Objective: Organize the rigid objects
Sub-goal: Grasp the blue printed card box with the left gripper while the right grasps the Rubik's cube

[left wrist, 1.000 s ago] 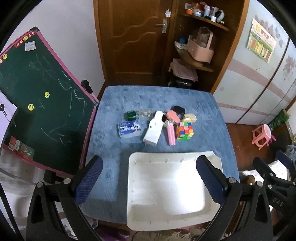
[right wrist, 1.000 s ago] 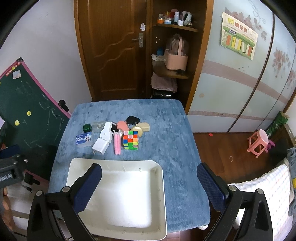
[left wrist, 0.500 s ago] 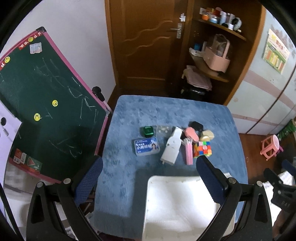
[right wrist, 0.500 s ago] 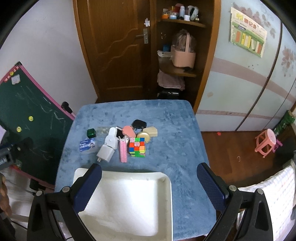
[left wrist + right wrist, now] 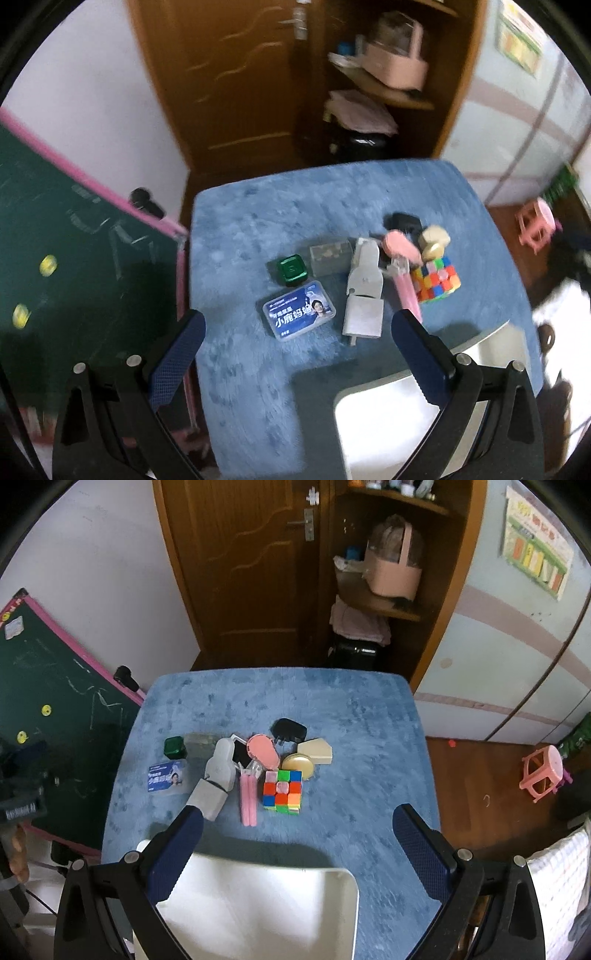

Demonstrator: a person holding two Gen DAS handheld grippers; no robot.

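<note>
A cluster of small rigid objects lies near the middle of the blue plush tabletop [image 5: 369, 738], ahead of both grippers and touched by neither. At its left sits a small green box [image 5: 291, 270], with a flat blue-labelled case [image 5: 299, 314] just in front of it and a clear little box [image 5: 330, 255] beside it. A long white plug-like piece [image 5: 364, 291] runs front to back through the middle of the group, and a pink stick [image 5: 248, 797] lies alongside it. To the right of those rests a colour cube [image 5: 283, 791], with a pink oval piece [image 5: 263, 752], a black adapter [image 5: 290, 730], a round gold tin [image 5: 297, 765] and a beige angular piece [image 5: 316, 752] crowded behind it.

The left gripper [image 5: 295, 363] hangs above the table with its jaws spread wide and empty; in its own view the blue-labelled case and the white piece lie between and beyond the two fingertips, well apart from them. The right gripper [image 5: 295, 853] is likewise spread wide with nothing between its pads, the colour cube and pink stick showing ahead of the gap.

A white tray [image 5: 280, 915] sits at the near edge of the table, under the right gripper and just right of the left one. A green chalkboard [image 5: 55, 709] leans at the table's left side
</note>
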